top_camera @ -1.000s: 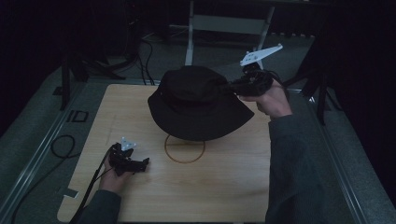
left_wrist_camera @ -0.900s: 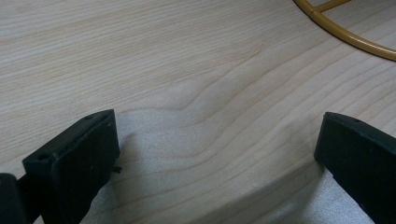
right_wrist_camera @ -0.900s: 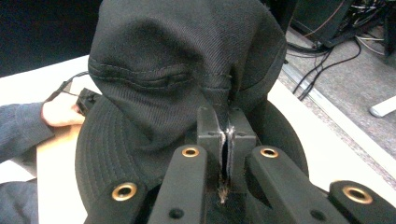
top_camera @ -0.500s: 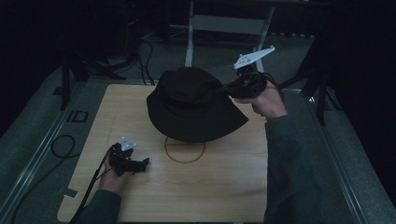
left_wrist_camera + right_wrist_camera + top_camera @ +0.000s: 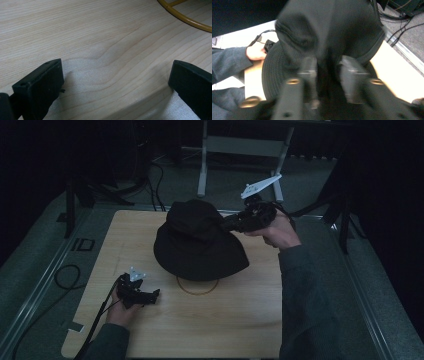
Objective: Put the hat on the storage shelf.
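My right gripper has its jaws clamped on the crown of the black bucket hat; the hat sits at table centre, brim overlapping the 12 o'clock edge of the yellow ring. Right gripper view is blurred. My left gripper rests on the table at 7 o'clock, jaws spread wide, nothing between them.

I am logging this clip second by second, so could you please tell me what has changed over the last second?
The right gripper, shut on the black hat, has carried it a little toward the table's left, and the hat now hangs more bunched and tilted above the yellow ring. The left gripper stayed resting open on the wooden table, and the ring did not move.
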Motion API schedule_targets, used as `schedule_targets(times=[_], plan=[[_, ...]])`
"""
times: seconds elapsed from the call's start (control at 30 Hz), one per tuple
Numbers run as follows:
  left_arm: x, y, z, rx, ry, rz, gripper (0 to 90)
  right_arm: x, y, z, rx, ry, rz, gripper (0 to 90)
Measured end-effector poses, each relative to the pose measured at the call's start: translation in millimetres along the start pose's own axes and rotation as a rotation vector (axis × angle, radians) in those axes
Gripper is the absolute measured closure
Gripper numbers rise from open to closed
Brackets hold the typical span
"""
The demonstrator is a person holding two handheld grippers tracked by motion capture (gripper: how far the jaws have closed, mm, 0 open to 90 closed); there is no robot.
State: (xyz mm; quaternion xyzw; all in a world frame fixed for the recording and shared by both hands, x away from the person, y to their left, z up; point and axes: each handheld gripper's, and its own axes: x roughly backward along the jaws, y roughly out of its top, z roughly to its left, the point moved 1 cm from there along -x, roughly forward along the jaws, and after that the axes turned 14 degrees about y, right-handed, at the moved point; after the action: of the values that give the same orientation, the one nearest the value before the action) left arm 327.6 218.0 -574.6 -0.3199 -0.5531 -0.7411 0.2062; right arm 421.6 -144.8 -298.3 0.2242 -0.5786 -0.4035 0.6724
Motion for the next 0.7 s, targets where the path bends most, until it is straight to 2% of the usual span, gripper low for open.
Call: schedule_targets(times=[0.03,0.07,0.1,0.17,0.43,0.7], plan=[[0.0,0.0,-0.1,0.001,-0.001,0.001,0.3,0.1,0.1,-0.3,-0.013,-0.011,0.011,51.4],[0.0,0.0,0.0,0.000,0.000,0.000,0.3,0.1,0.1,-0.3,-0.013,-0.011,0.011,51.4],[0.0,-0.1,-0.1,0.001,-0.001,0.001,0.3,0.2,-0.3,-0.3,-0.010,-0.015,0.021,47.4],[0.0,0.0,-0.2,0.001,-0.001,0.001,0.3,0.5,-1.7,-0.3,-0.013,-0.045,0.041,42.4],[0.0,0.0,-0.3,0.001,-0.002,0.000,0.3,1.2,-3.8,0.0,-0.022,-0.087,0.064,34.4],[0.0,0.0,-0.4,0.003,-0.002,0.000,0.3,7.1,-15.4,-7.2,-0.064,-0.112,0.059,30.9]])
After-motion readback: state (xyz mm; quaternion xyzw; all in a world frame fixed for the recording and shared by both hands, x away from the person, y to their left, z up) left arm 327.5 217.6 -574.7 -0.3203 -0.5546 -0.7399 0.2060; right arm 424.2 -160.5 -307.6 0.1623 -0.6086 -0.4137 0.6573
